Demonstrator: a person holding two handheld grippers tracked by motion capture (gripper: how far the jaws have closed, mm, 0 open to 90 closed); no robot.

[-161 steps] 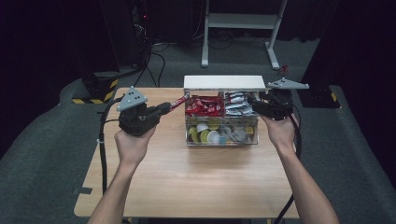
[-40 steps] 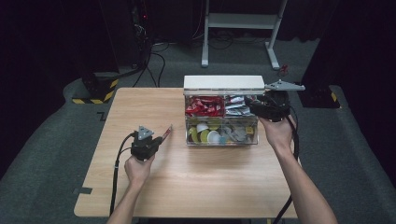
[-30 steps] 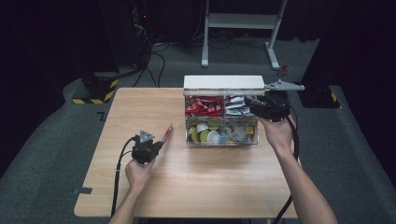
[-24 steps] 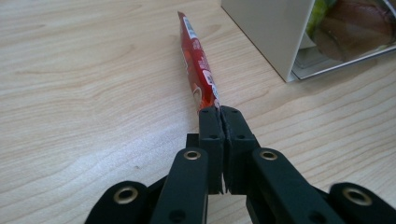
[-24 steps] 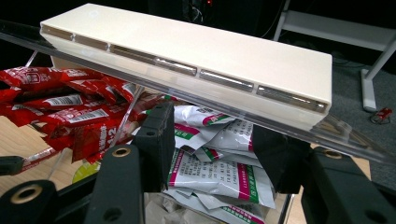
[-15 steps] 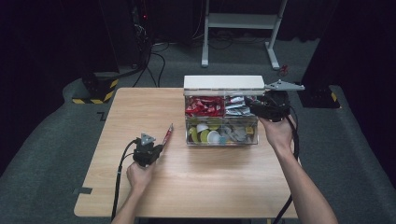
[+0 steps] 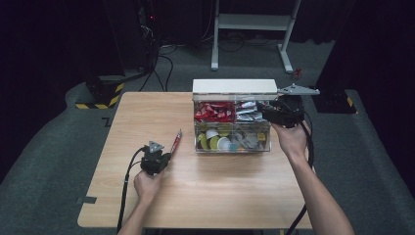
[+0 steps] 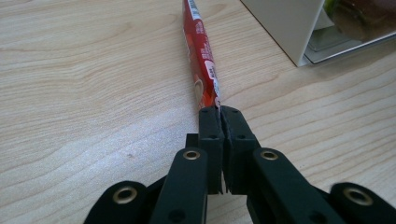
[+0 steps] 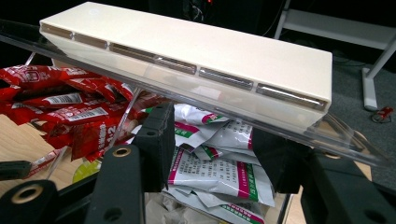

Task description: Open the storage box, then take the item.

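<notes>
Since the earliest frame the left gripper [image 7: 169,152] had come down from beside the organiser box to the tabletop, carrying one red sachet [image 7: 176,142]; the right gripper [image 7: 266,113] had kept its place. The left jaws were closed on the sachet's near end [image 8: 215,100], and it lay on the table [image 7: 235,196] pointing towards one o'clock. The right jaws clamped the clear organiser box [image 7: 232,147], its one white lid [image 7: 235,87] raised, at three o'clock.
</notes>
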